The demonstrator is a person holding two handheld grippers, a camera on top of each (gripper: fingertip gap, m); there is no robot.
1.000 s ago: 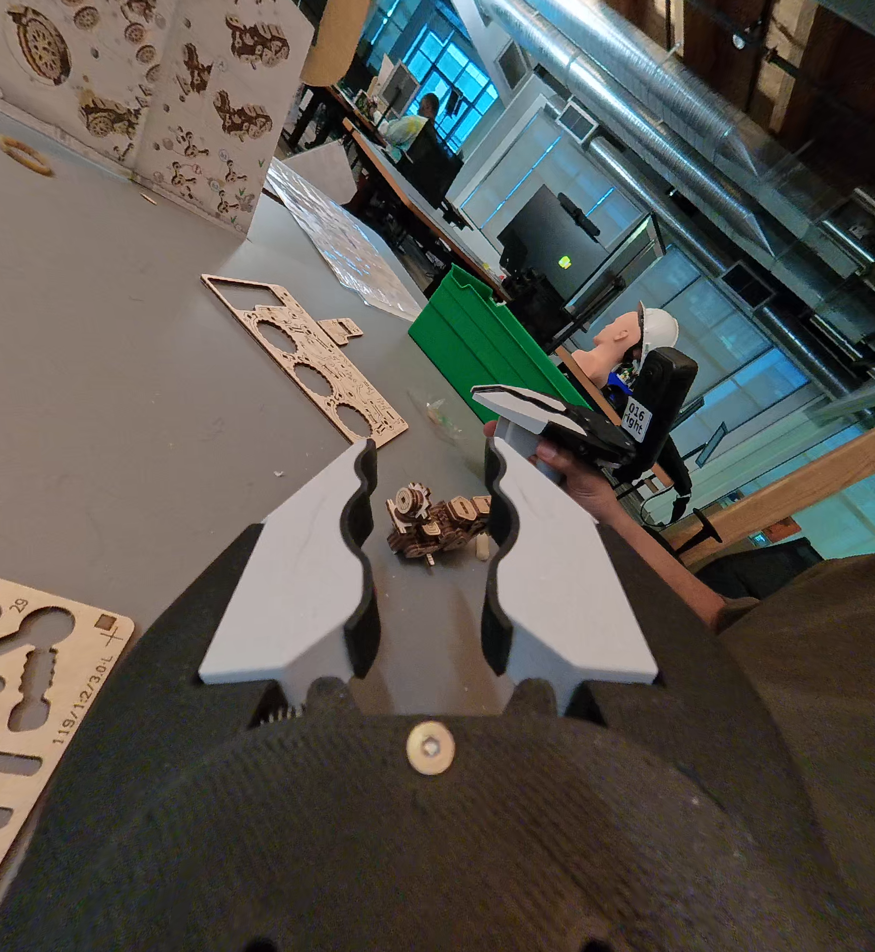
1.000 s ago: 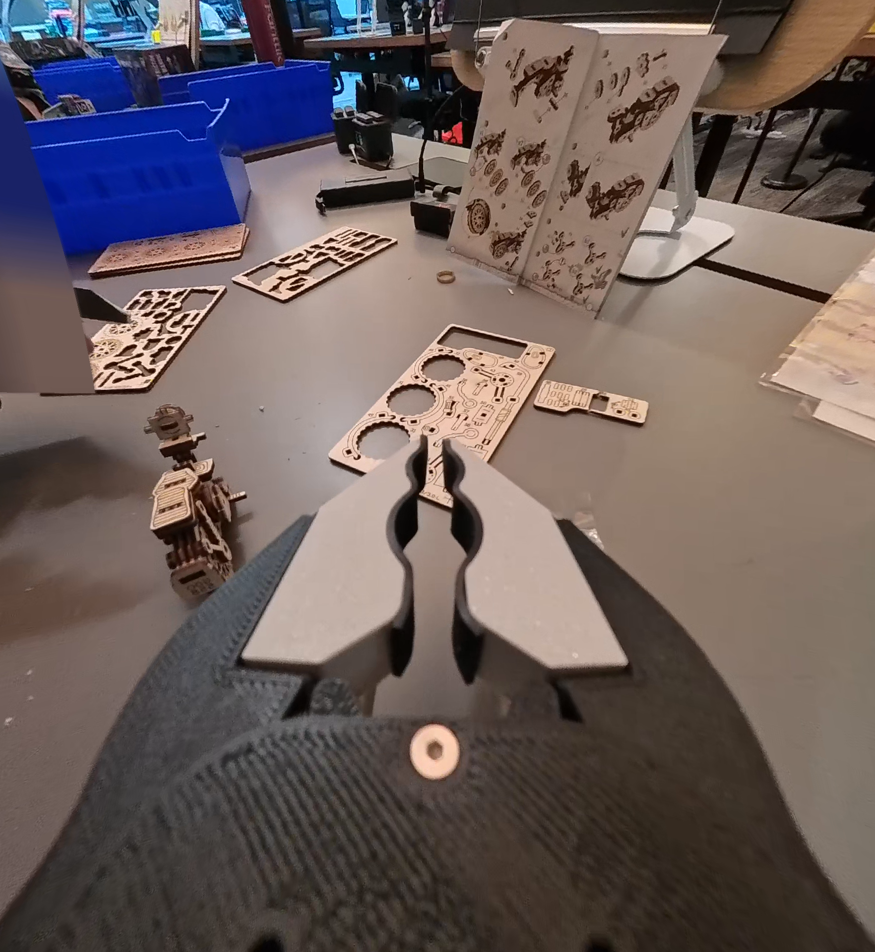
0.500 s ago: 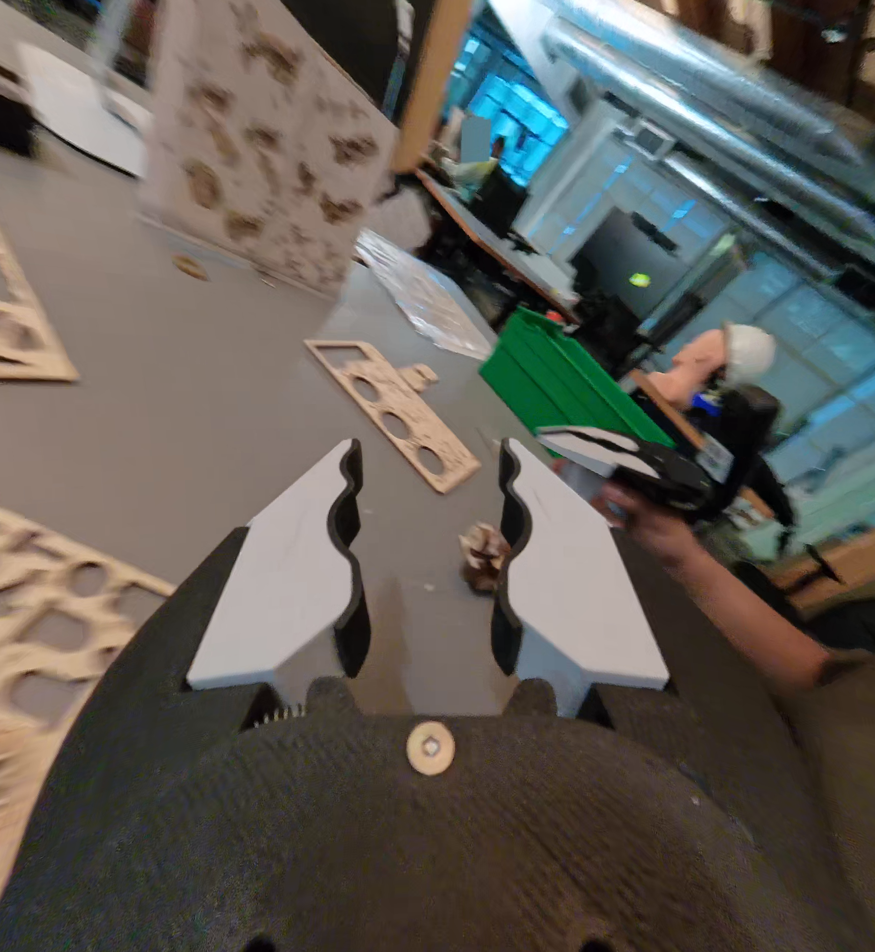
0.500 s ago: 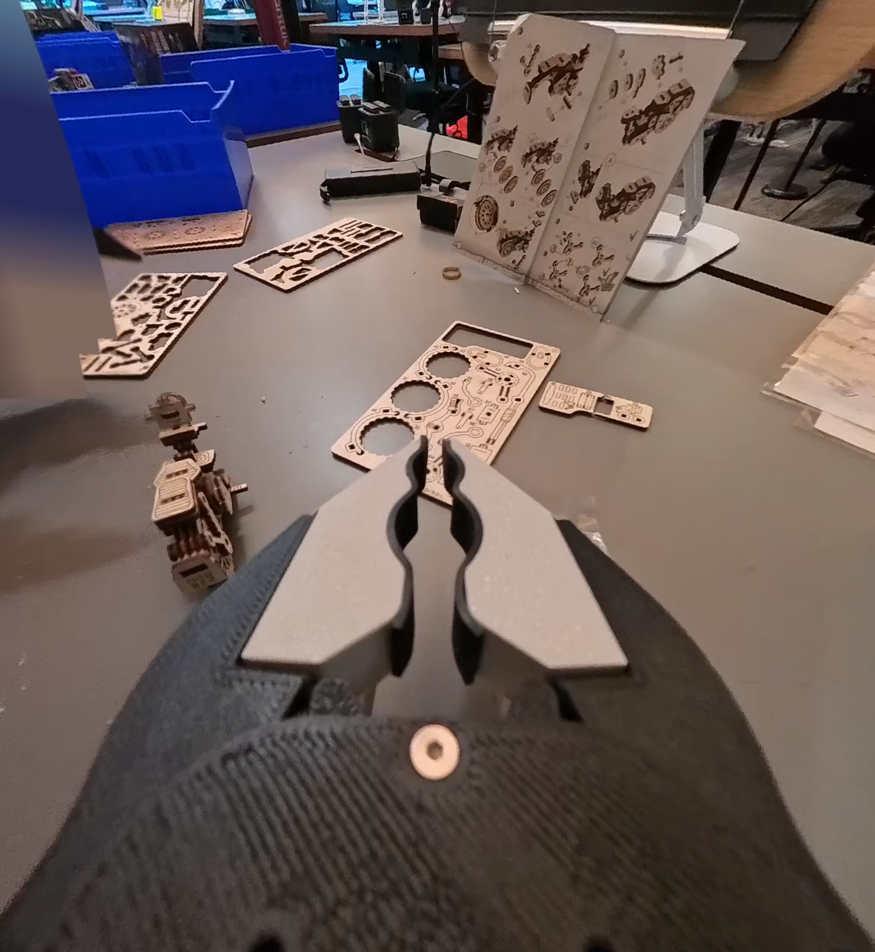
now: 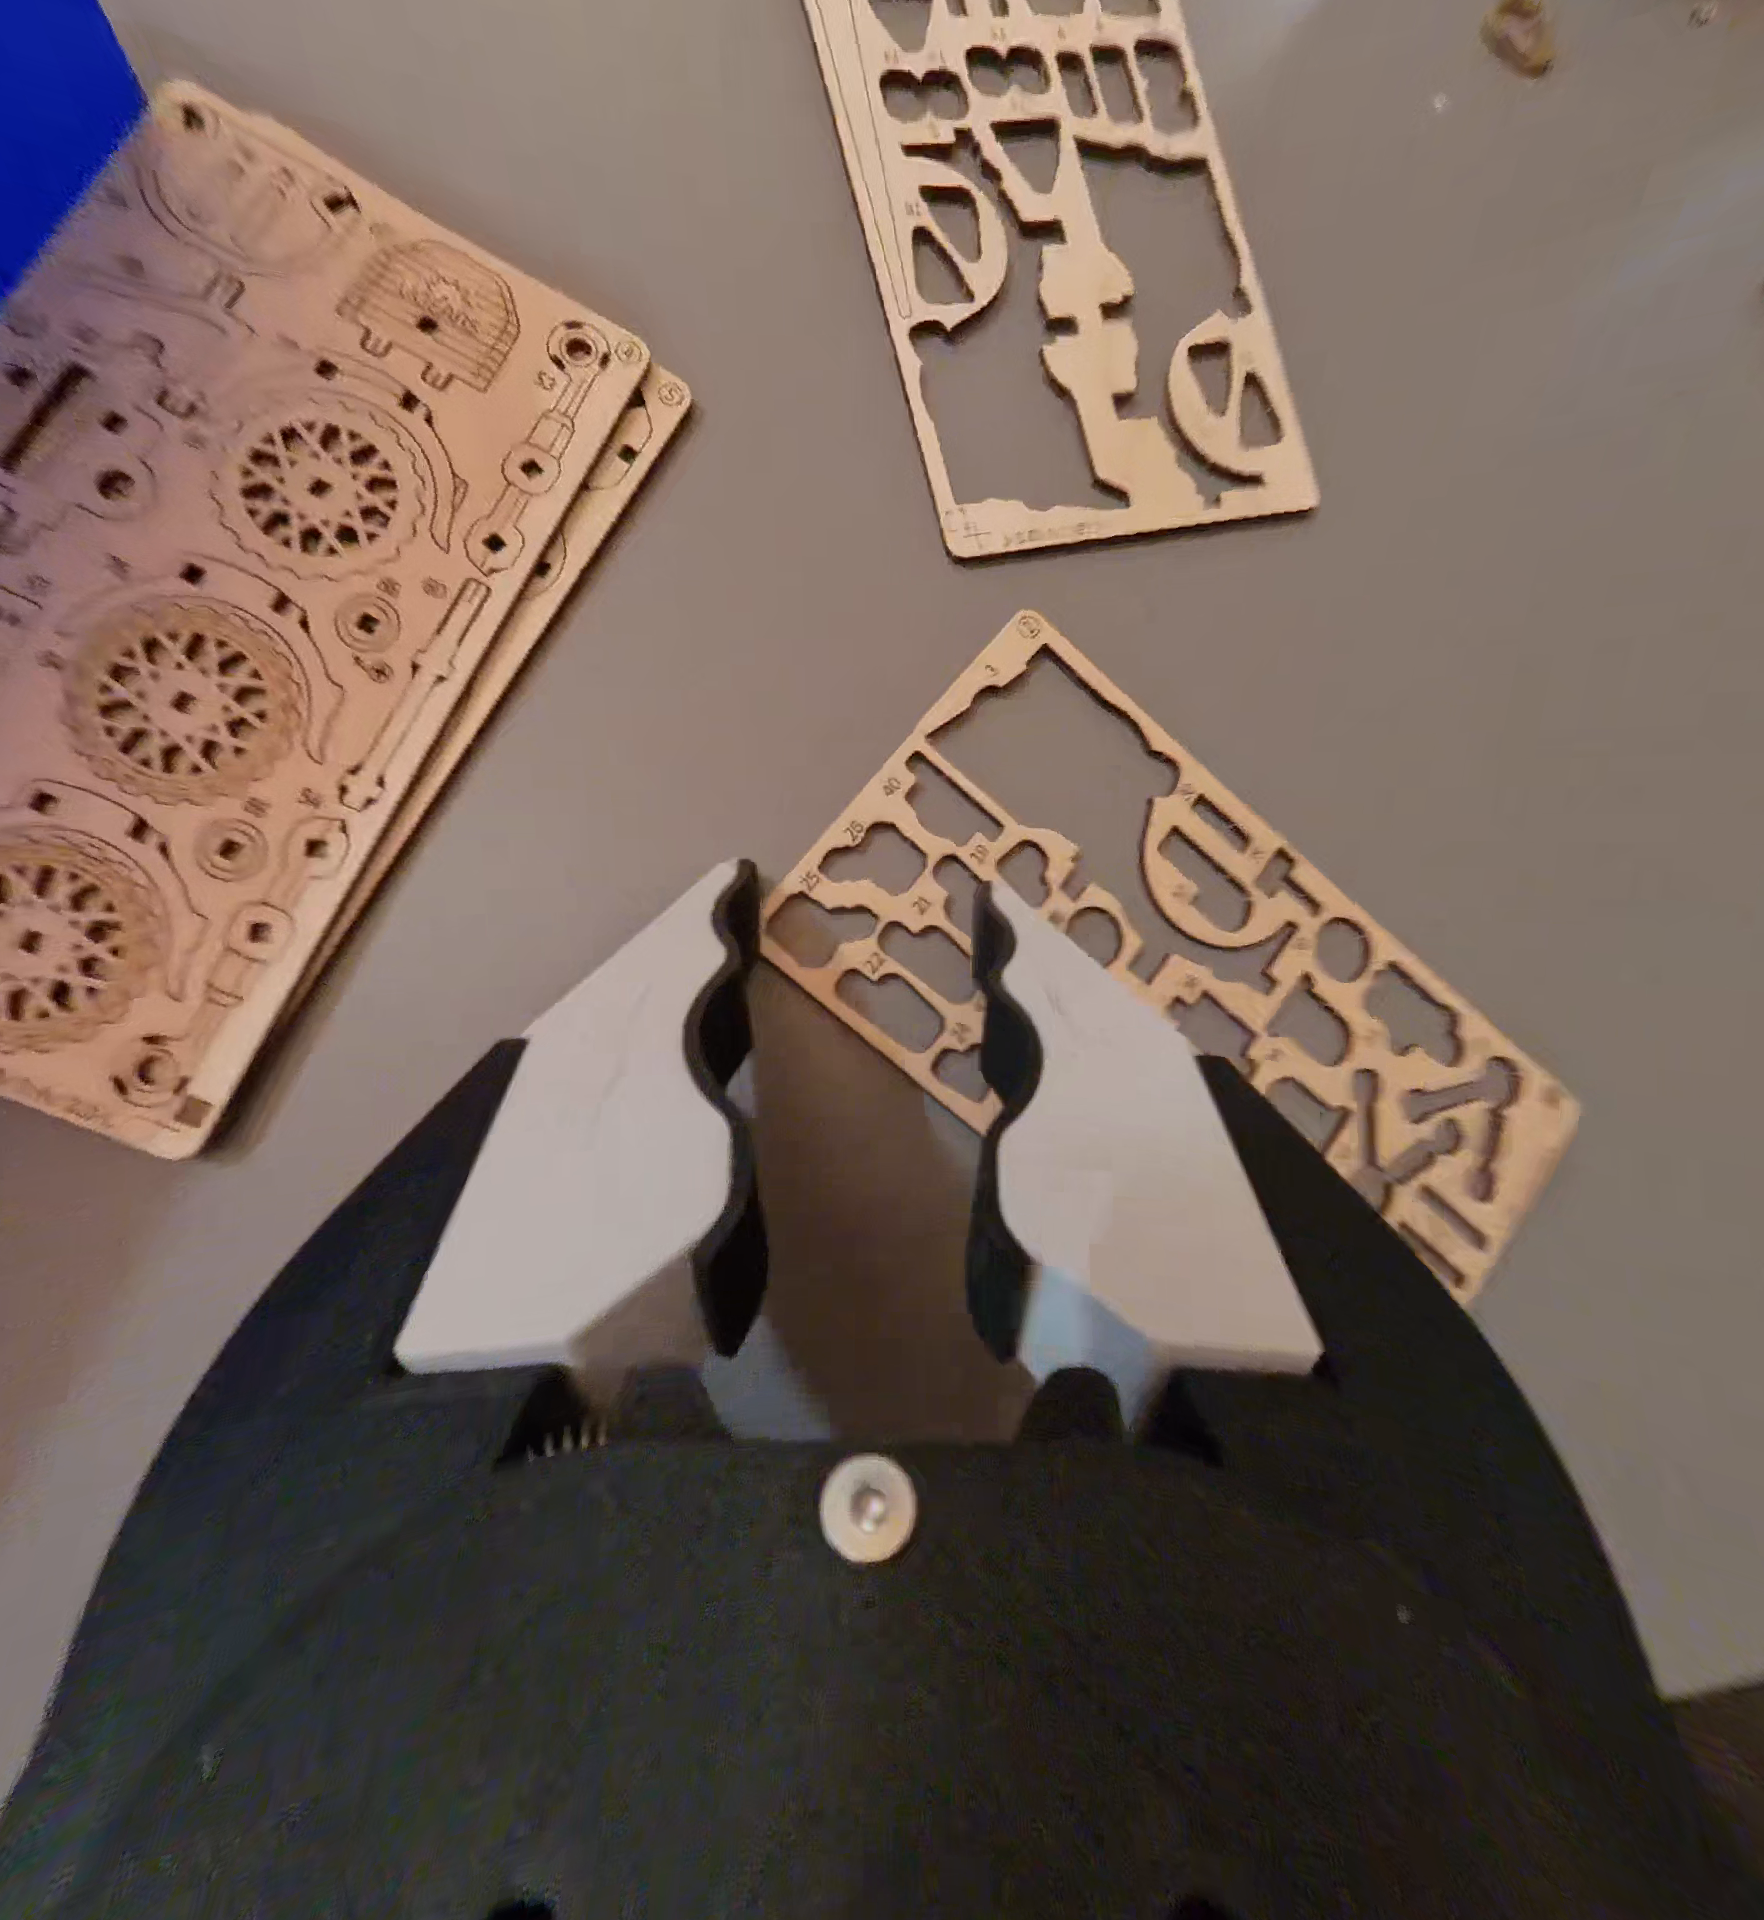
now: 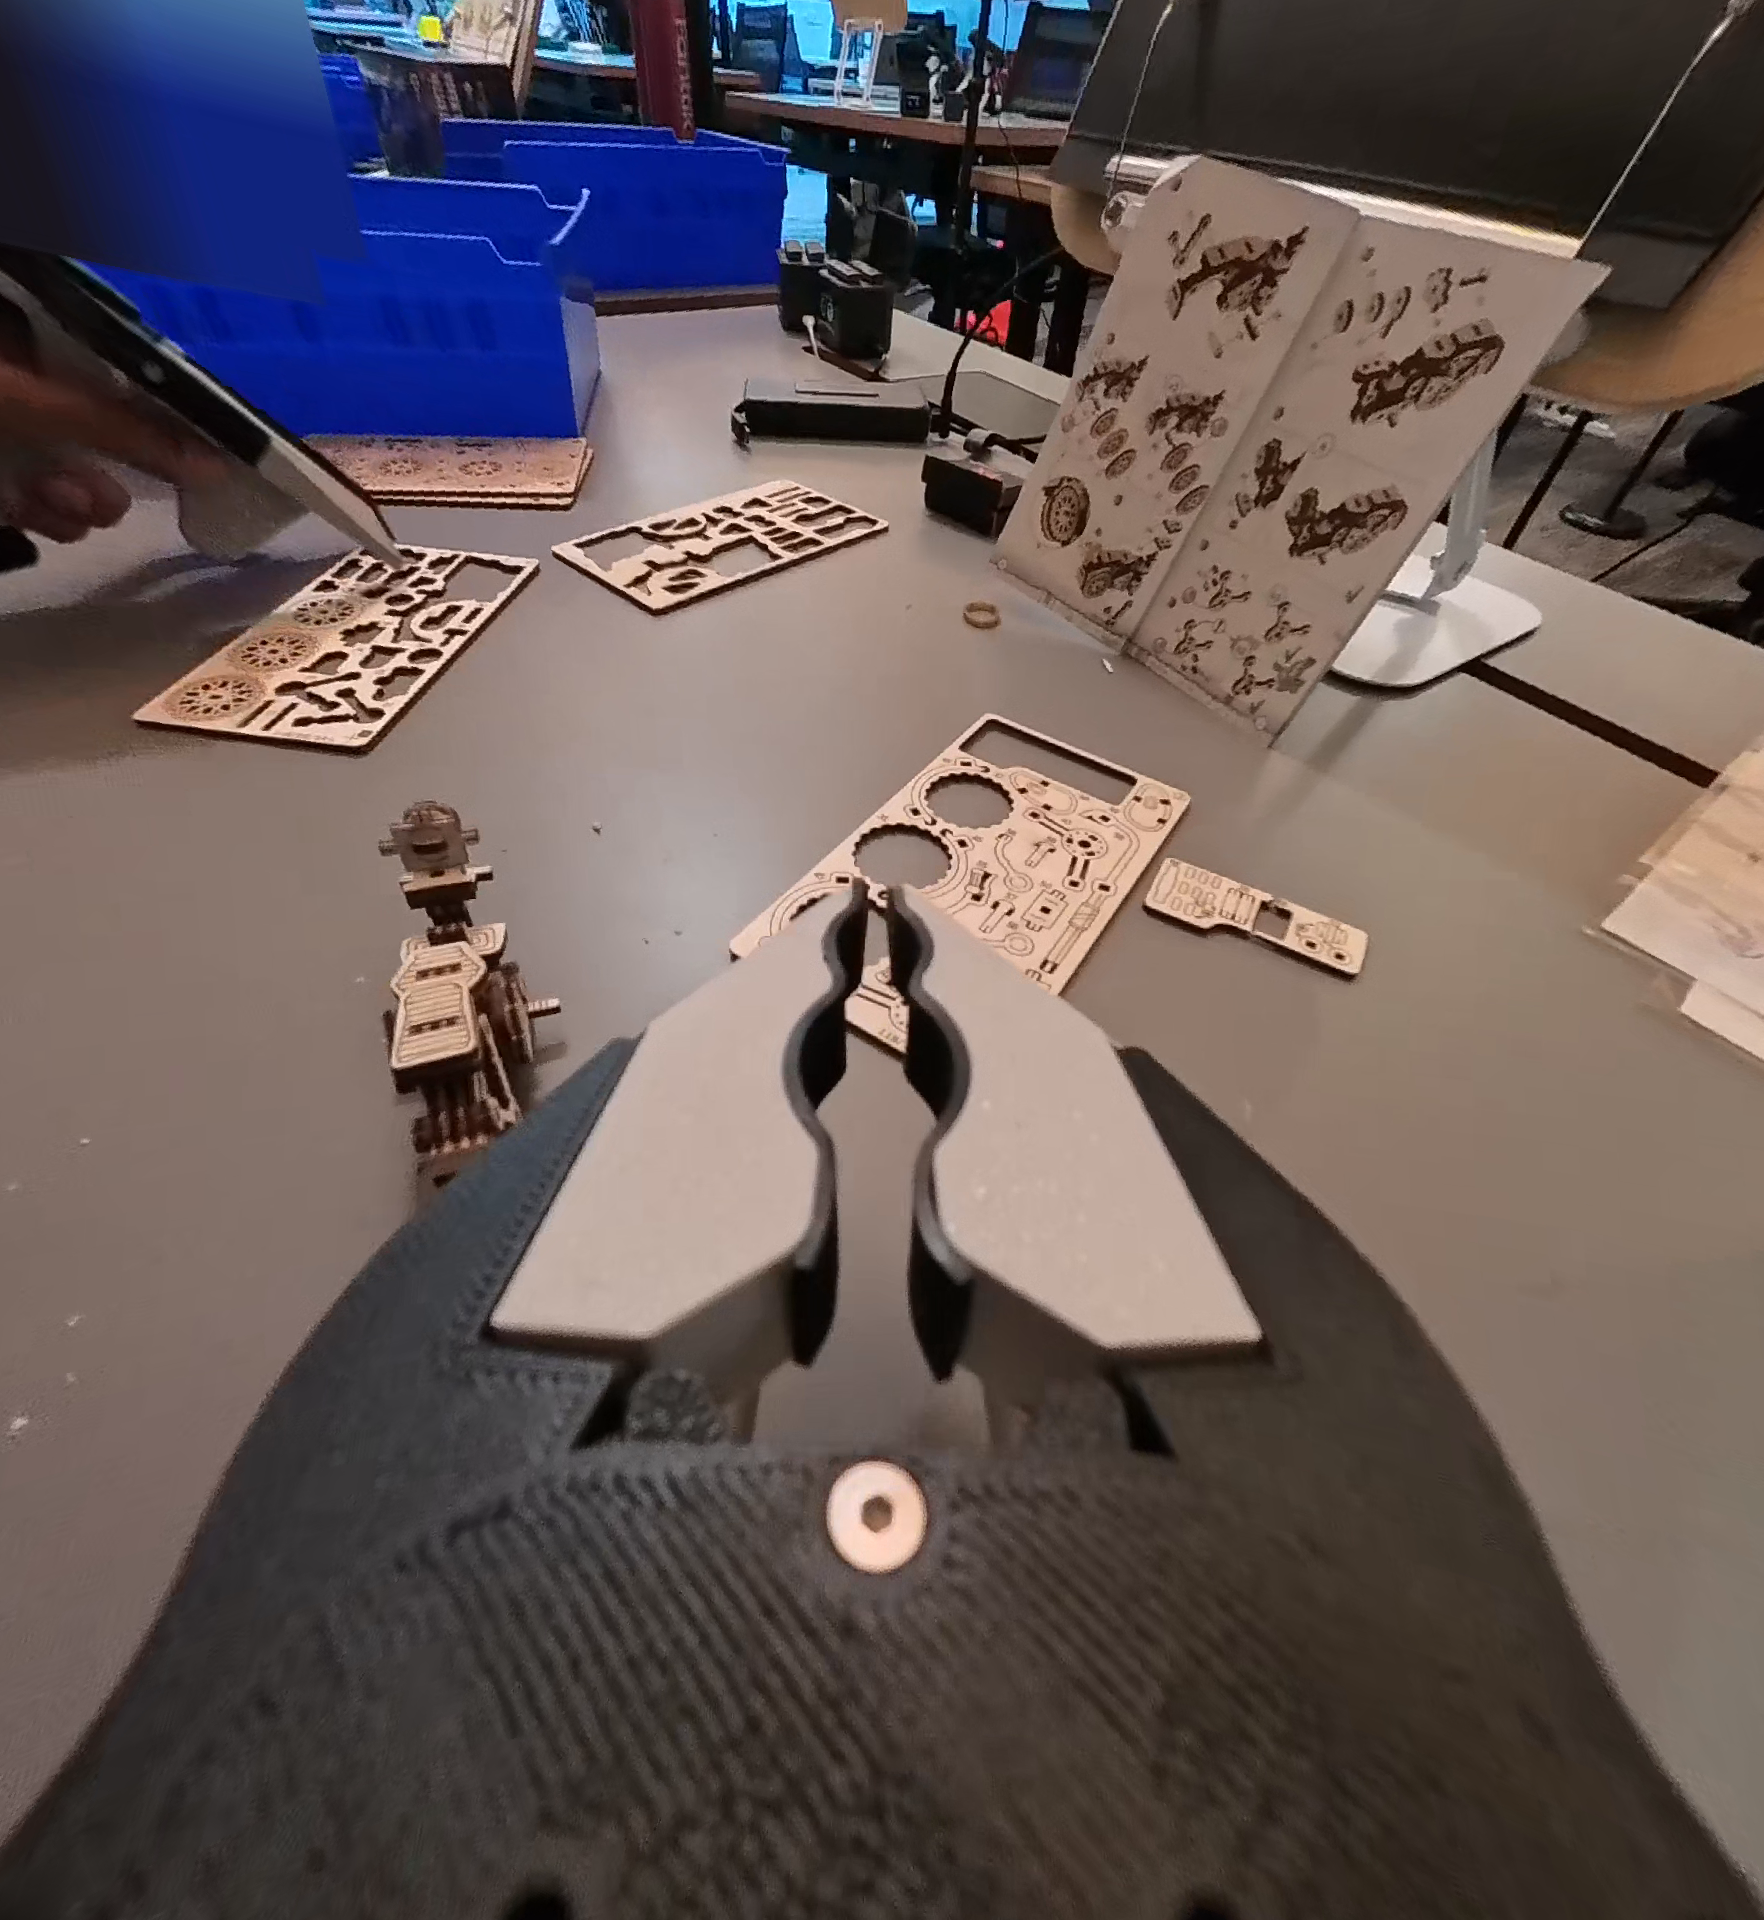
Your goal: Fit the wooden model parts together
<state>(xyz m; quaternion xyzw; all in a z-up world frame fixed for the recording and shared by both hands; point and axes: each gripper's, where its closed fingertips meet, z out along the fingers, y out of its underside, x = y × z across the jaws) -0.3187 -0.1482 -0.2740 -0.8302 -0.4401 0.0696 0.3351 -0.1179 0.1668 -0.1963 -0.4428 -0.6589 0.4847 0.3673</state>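
Observation:
My left gripper (image 5: 862,899) is open and empty. It points down at a punched-out wooden parts sheet (image 5: 1179,935) with its tips over the sheet's near corner. It also shows in the right wrist view (image 6: 364,530), at the far left over that same sheet (image 6: 338,644). The partly built dark wooden model (image 6: 452,997) stands on the grey table (image 6: 649,748), left of my right gripper (image 6: 875,896). The right gripper is shut with nothing between its fingers. Its tips hang above a sheet with round holes (image 6: 1044,842).
A stack of wooden sheets with wheel parts (image 5: 234,644) lies left, by a blue bin (image 6: 462,322). Another punched sheet (image 5: 1065,281) lies farther off. An instruction sheet on a stand (image 6: 1273,436), a small wooden piece (image 6: 1257,920), a wooden ring (image 6: 982,615) and bagged papers (image 6: 1761,914) are at the right.
My left gripper has swung left away from the model and tipped down over the parts sheets, still open. The right gripper has shifted only slightly and stays shut.

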